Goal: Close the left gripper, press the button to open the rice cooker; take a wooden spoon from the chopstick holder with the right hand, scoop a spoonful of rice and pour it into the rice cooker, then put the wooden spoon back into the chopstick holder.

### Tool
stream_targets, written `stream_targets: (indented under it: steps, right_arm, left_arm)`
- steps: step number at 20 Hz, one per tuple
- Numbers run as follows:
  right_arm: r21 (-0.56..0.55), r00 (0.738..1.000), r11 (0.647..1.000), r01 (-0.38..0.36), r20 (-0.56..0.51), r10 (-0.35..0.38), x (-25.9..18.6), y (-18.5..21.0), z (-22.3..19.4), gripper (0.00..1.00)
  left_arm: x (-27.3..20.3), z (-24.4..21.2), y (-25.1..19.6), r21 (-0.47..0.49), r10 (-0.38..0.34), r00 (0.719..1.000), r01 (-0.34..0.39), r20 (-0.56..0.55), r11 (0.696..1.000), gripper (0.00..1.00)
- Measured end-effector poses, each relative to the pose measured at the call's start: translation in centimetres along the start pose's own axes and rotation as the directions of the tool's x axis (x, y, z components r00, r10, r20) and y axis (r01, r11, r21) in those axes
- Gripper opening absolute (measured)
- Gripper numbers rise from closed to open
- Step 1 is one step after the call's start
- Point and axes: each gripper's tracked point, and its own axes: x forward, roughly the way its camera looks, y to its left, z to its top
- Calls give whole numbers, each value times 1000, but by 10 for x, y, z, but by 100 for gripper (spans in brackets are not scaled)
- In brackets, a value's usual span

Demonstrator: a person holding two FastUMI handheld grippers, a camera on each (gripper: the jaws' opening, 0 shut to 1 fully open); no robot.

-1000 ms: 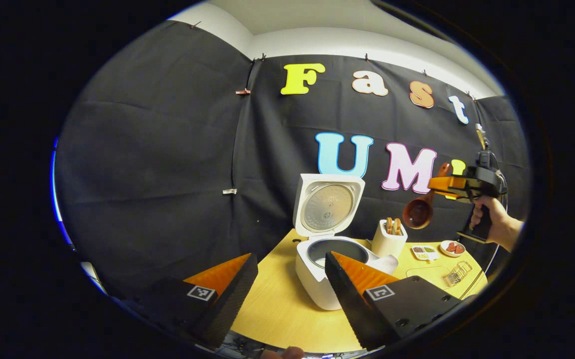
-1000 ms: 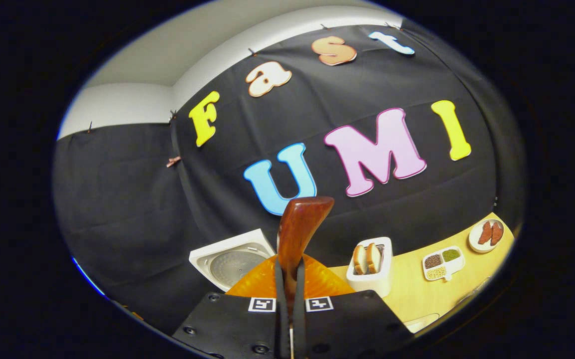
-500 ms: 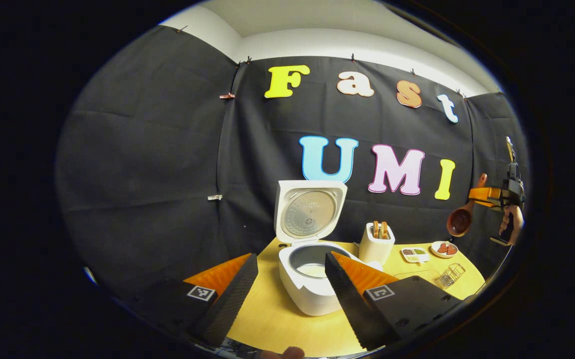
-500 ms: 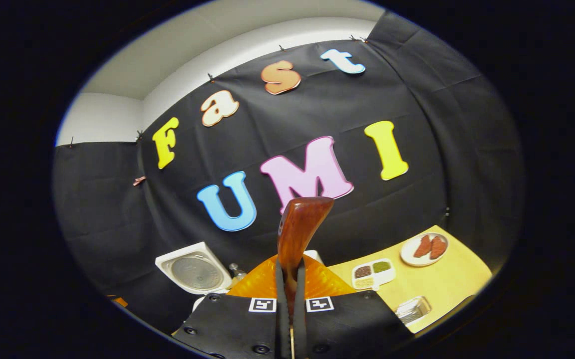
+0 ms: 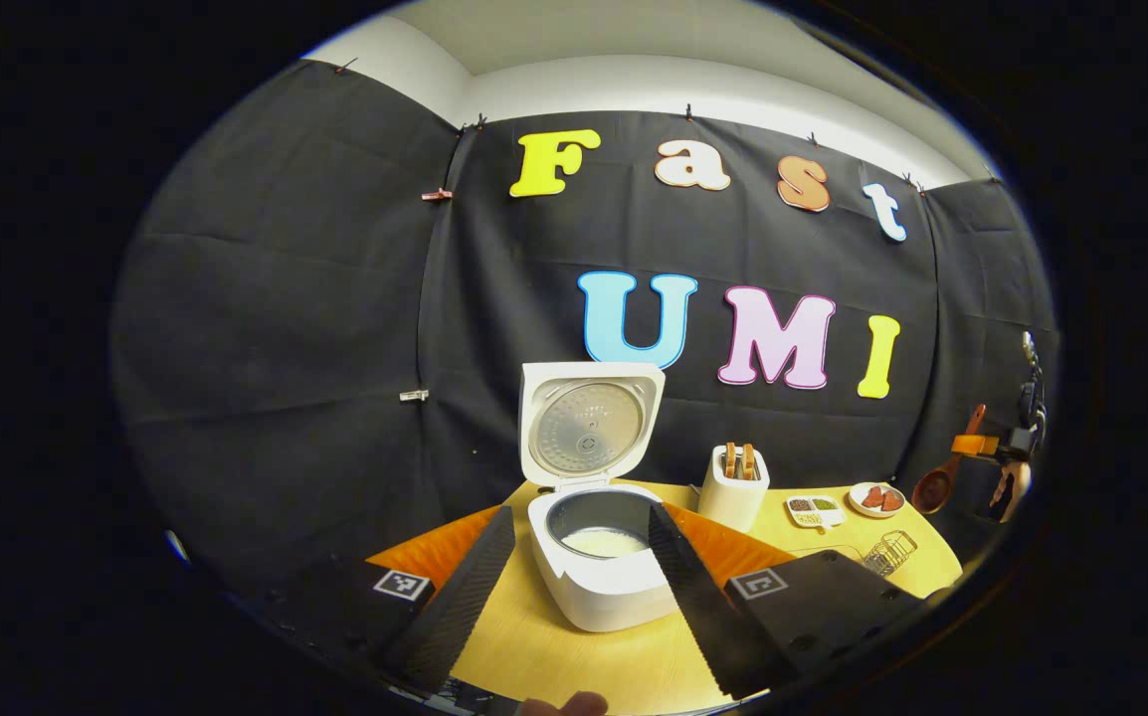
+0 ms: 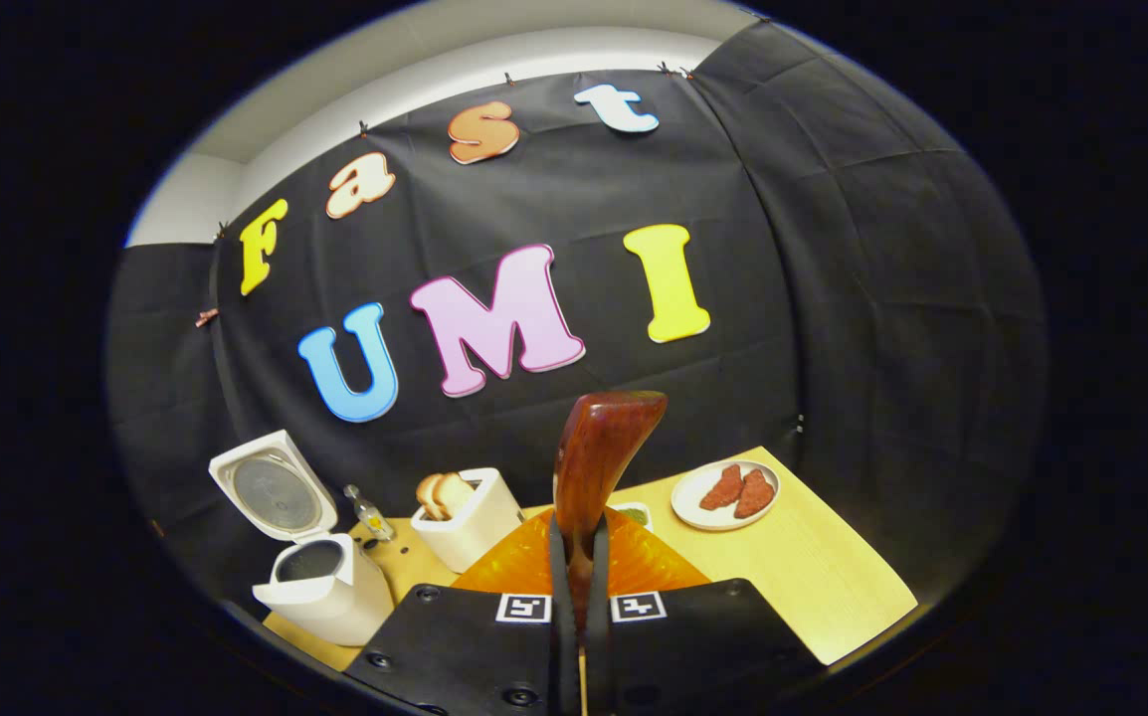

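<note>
Yellow table (image 6: pixel 833 587), glossy reddish-brown wooden spoon (image 6: pixel 599 457) clamped in right tool (image 6: pixel 579 587)

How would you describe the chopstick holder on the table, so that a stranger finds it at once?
Start from the white rice cooker, whose lid stands open, on the wooden table. Just beside it, toward the small dishes, stands the chopstick holder. It is a plain white upright box with brown wooden handles sticking out of its top, taller than the flat dishes nearby.

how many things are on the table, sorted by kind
Rice cooker: 1
Chopstick holder: 1
Divided dish: 1
Round plate: 1
Wire rack: 1
Small bottle: 1
Total: 6
</note>
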Motion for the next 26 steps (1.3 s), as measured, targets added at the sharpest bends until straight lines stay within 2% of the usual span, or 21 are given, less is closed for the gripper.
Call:
stream_targets:
  steps: [6,10,16,21,23,25,26]
  right_arm:
    - [-11,990,998,62,-124,-63,39,-49,-70,7]
    - [-9,978,997,77,-194,-77,54,-65,-112,7]
    - [55,955,990,127,-276,-107,56,-85,-144,11]
    - [59,949,980,189,-267,-167,44,-102,-138,21]
    - [56,939,968,244,-264,-221,33,-114,-133,53]
    - [65,931,955,289,-253,-264,19,-123,-127,73]
    - [62,928,950,305,-243,-282,11,-126,-124,76]
  left_arm:
    - [-4,18,-14,65,43,999,-45,21,997,94]
    - [-6,25,-20,62,67,997,-68,30,996,94]
    - [-3,39,-27,59,69,996,-72,49,996,94]
    - [1,45,-21,62,67,996,-71,55,996,94]
    - [5,49,-20,70,59,997,-63,58,996,94]
    - [11,51,-19,64,43,997,-47,59,997,94]
    - [14,53,-20,54,30,998,-34,61,998,94]
